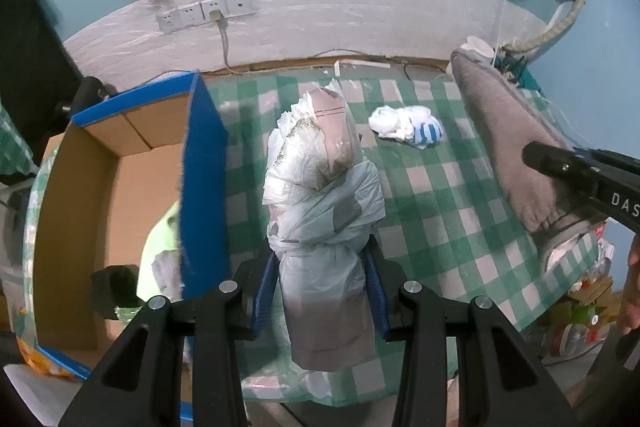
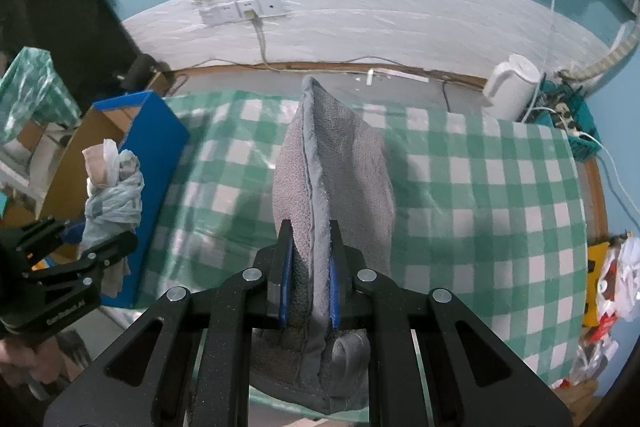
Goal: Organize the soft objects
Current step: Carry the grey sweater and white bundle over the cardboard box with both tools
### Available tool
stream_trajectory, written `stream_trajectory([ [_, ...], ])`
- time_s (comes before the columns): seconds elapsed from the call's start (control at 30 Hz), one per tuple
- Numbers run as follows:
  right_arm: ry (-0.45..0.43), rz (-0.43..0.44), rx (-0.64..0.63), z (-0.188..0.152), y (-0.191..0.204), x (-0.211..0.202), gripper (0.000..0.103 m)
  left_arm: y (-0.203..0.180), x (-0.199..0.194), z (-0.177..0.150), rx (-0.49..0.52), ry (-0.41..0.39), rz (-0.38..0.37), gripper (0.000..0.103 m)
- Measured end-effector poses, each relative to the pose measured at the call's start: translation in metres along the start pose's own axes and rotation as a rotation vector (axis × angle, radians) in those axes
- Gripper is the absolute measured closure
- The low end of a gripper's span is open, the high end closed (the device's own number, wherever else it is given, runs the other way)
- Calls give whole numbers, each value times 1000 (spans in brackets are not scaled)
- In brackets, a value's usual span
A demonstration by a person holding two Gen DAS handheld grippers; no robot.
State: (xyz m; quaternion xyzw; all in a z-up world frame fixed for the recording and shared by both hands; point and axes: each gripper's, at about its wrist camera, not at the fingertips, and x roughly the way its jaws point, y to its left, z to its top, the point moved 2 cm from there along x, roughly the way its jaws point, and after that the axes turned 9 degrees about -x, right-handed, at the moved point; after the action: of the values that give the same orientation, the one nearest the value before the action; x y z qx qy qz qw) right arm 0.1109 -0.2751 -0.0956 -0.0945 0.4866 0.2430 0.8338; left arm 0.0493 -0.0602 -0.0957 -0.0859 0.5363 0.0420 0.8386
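We hold one soft thing in each tool. Our left gripper (image 1: 322, 281) is clamped on the lower end of a plastic-wrapped bundle (image 1: 320, 195), its blue pads pressing the knotted bag from both sides, so the bundle stands up off the checked tablecloth (image 1: 432, 195) and can be carried in one piece. Just beside it on the left stands the open cardboard box (image 1: 120, 163) with blue outer walls, and we judge the bundle is held near it because the box is where soft things go (something pale green already lies inside). Our right gripper (image 2: 309, 275) pinches the seam edge of a grey towel (image 2: 340, 163), jaws nearly closed on the thin cloth, which hangs clear above the table. A small white-and-blue bagged item (image 1: 406, 125) lies on the cloth, well apart from both tools.
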Motion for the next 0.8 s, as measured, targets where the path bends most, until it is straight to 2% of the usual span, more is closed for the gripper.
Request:
stream_trajectory([
  [0.43,-25,63,-83,28,64,-6,91,50,-28,5,-57,-67,21,62],
  [0.8,-19,93,-169,51,118,3,91,98,-40,5,-137,-94,18,62],
])
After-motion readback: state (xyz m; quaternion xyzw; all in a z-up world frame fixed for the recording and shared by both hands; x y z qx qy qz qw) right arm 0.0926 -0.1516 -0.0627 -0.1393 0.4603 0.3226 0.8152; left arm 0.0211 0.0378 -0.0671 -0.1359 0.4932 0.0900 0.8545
